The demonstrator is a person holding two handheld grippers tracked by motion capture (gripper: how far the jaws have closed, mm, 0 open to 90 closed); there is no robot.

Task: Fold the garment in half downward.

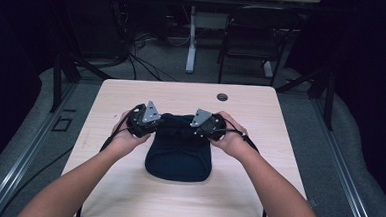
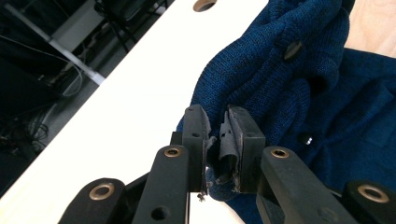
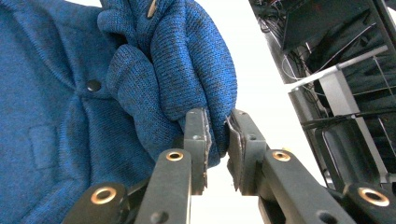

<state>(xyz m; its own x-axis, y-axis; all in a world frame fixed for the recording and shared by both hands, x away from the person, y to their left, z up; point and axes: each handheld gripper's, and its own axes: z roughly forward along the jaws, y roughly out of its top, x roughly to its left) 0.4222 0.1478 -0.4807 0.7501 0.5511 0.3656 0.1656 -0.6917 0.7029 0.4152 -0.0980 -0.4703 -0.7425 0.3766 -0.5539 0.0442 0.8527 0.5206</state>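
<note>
Jaws of the left gripper (image 2: 215,142) are clamped on a bunched edge of the blue knit cardigan (image 2: 299,93), with fabric pinched between the pads. Jaws of the right gripper (image 3: 217,140) stand a little apart around the opposite bunched edge; knit lies between them, but whether they grip it I cannot tell. In the high view, left gripper (image 1: 143,121) and right gripper (image 1: 208,125) sit at the far corners of the cardigan (image 1: 178,153), which lies on the desk (image 1: 131,93), its bulk spreading toward the person.

Judgement: folding is partway, with the far edge gathered and its laying-over remaining.

Desk is pale wood with a cable grommet (image 1: 222,96) beyond the jaws. Room is dark; a chair (image 1: 255,34) stands behind.
</note>
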